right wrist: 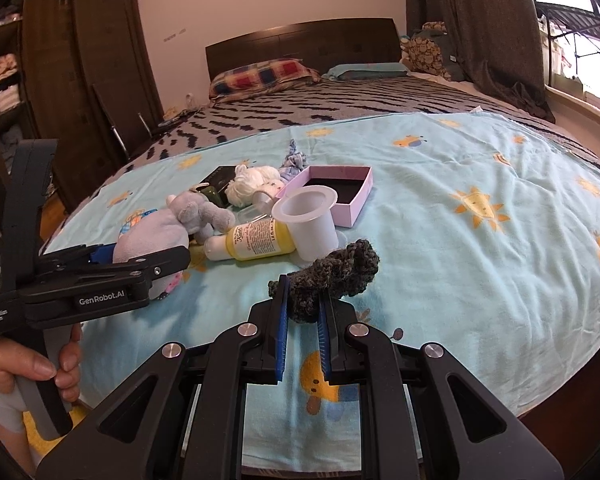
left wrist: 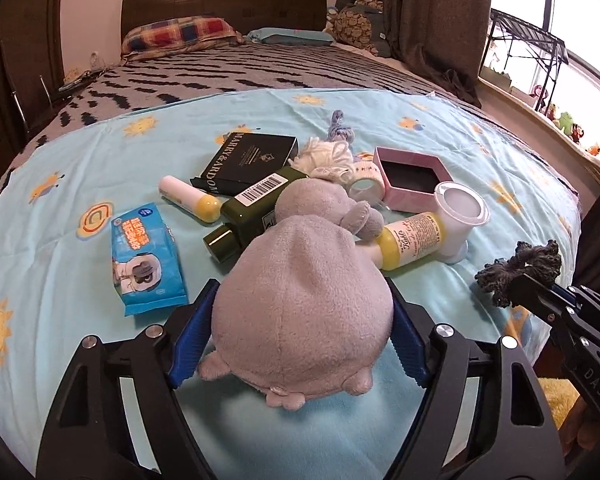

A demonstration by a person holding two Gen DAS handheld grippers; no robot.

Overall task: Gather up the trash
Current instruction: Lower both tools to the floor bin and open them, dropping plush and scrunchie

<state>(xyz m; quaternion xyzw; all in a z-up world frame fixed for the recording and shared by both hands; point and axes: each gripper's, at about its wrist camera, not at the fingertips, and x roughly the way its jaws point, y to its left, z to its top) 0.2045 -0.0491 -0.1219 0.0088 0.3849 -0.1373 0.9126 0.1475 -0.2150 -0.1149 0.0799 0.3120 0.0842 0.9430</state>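
Nearest, the left gripper (left wrist: 300,316) has its wide-set jaws closed on the grey plush toy (left wrist: 300,312), and the right gripper (right wrist: 303,312) pinches the dark knitted scrunchie (right wrist: 332,276) with narrow jaws over the blue sheet (right wrist: 480,280). Collection looks barely begun. Farther off, the wipes pack (left wrist: 148,260), yellow Kiehl's bottle (left wrist: 412,240), barcoded green bottle (left wrist: 256,212), black "MARRY&ARDOM" box (left wrist: 248,160) and pink box (left wrist: 412,176) remain.

Grey plush (left wrist: 300,304) lies on the blue sheet, rump nearest. Dark knitted scrunchie (right wrist: 336,272) raised, crumpled.
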